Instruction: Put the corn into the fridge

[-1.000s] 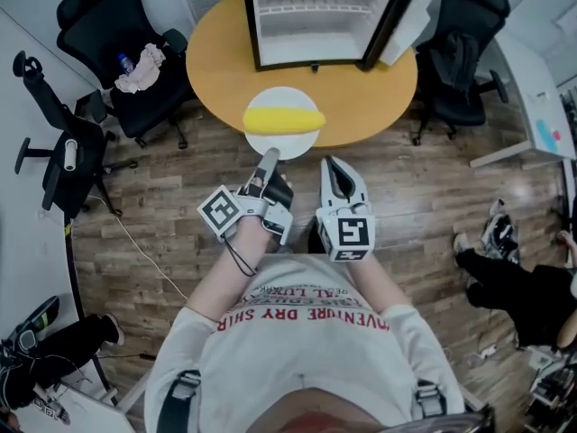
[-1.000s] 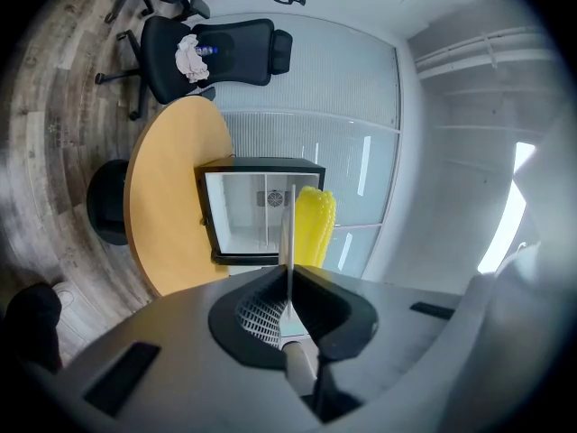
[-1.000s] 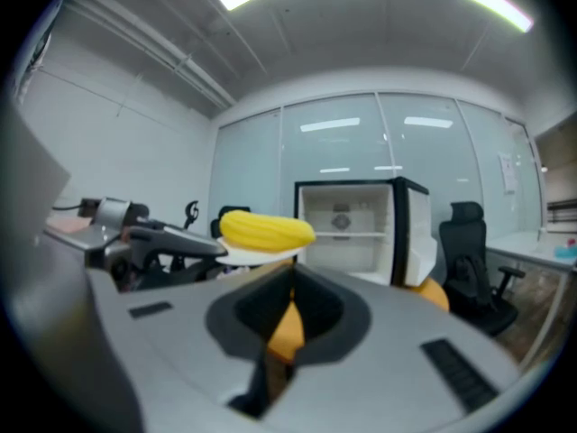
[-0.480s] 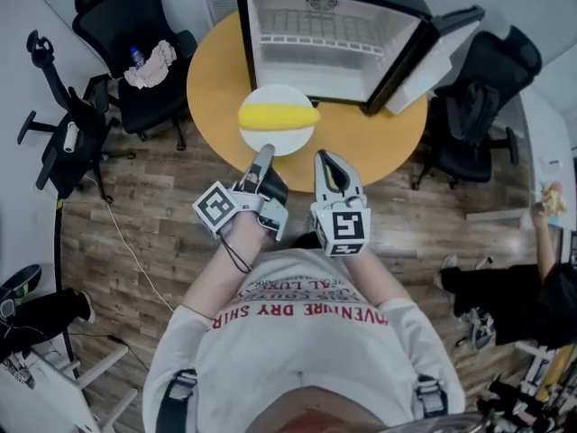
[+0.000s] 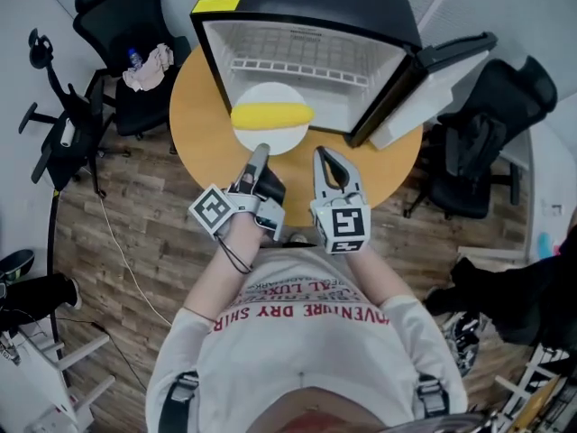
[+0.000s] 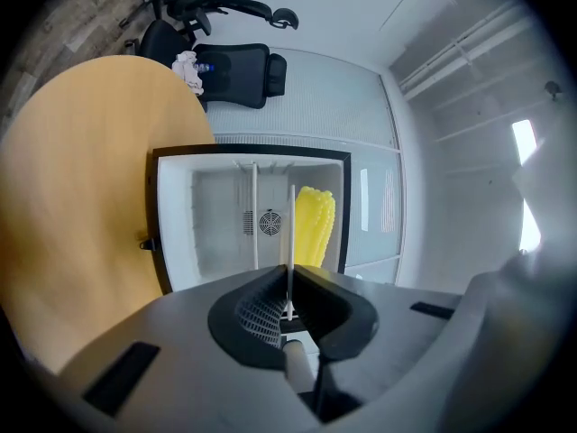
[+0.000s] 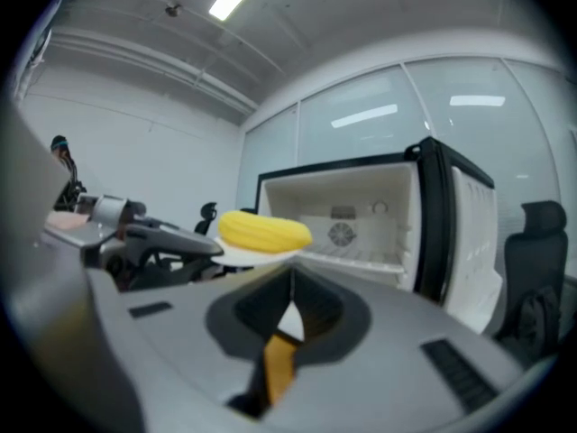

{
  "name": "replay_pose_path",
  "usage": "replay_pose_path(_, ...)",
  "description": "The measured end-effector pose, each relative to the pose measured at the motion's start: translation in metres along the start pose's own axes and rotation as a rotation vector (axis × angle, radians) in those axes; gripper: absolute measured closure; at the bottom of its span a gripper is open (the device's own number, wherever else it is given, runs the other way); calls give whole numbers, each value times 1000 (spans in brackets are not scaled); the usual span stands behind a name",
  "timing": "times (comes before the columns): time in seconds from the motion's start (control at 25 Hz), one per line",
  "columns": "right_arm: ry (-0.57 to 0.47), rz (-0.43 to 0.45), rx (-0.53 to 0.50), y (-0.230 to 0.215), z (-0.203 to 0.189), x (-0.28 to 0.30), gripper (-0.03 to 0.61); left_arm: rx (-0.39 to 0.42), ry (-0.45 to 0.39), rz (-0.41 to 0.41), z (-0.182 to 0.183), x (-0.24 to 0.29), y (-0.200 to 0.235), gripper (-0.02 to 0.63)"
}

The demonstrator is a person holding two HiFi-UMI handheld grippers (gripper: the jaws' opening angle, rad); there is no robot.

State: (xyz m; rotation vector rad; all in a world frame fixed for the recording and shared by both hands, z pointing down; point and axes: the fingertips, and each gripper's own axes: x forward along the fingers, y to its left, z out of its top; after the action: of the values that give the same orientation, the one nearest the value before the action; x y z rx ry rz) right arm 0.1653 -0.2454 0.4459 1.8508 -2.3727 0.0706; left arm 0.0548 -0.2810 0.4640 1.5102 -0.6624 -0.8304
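Left claw (image 5: 260, 155): clenched on the near rim of the white plate (image 5: 270, 139), which it holds up over the round surface (image 5: 194, 120).
Corn (image 5: 272, 115): lies crosswise on the plate, just in front of the open fridge (image 5: 297, 3), not yet inside.
Right claw (image 5: 322, 155): clenched on nothing, just right of the plate.
Door (image 5: 433, 79): swung wide to the right, leaving the way in free.
Doing it well: probably carry the plate straight in, flat so the corn cannot roll, under the wire shelf (image 5: 297, 69), and let go only once it rests.

Wood floor (image 5: 135, 242); black office chairs (image 5: 122, 16)
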Motion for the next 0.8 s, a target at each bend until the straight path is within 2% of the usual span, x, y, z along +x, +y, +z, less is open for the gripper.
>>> replay_pose_path(0.24, 9, 1, 29, -31, -3, 20, 549, 5, -8, 35, -2, 37, 9, 572)
replay_pose_path(0.8, 55, -93, 78, -68, -12, 69, 549, -15, 77, 60, 19, 118, 24, 571)
